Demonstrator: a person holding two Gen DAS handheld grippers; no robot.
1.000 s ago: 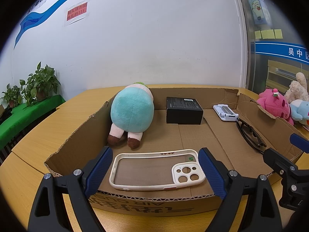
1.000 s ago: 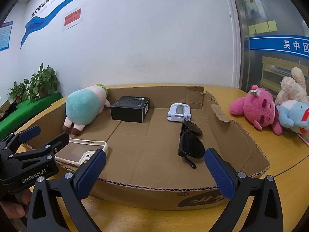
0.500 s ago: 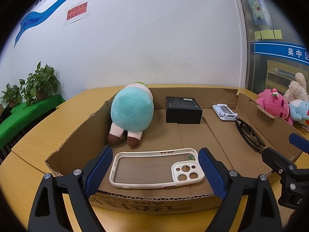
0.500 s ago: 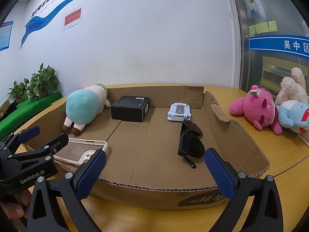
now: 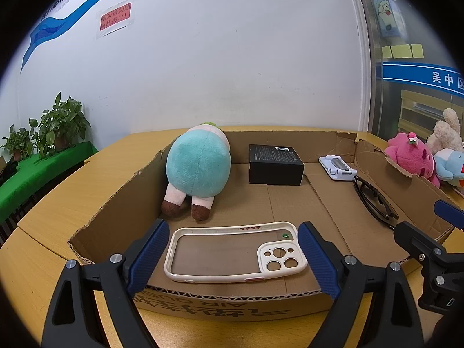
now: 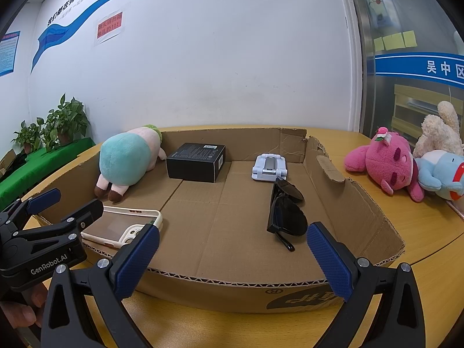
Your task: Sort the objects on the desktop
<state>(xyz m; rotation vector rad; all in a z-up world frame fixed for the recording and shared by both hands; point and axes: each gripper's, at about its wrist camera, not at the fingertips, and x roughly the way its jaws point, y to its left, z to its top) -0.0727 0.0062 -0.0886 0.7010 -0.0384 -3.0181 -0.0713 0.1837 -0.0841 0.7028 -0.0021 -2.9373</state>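
Observation:
A shallow cardboard tray (image 5: 116,203) (image 6: 362,200) on the wooden table holds a teal plush (image 5: 198,163) (image 6: 124,162), a black box (image 5: 274,163) (image 6: 195,162), a white phone stand (image 5: 337,168) (image 6: 269,168), black sunglasses (image 5: 375,200) (image 6: 287,211) and a white phone case (image 5: 235,252) (image 6: 121,223). My left gripper (image 5: 233,249) is open and empty, its fingers either side of the phone case at the tray's near wall. My right gripper (image 6: 232,255) is open and empty over the near wall, just short of the sunglasses.
Outside the tray, on the table at the right, lie a pink plush (image 6: 382,162), a blue plush (image 6: 440,174) and a cream plush (image 6: 438,130). Potted plants (image 5: 58,124) on a green-covered surface stand at the far left. A white wall is behind.

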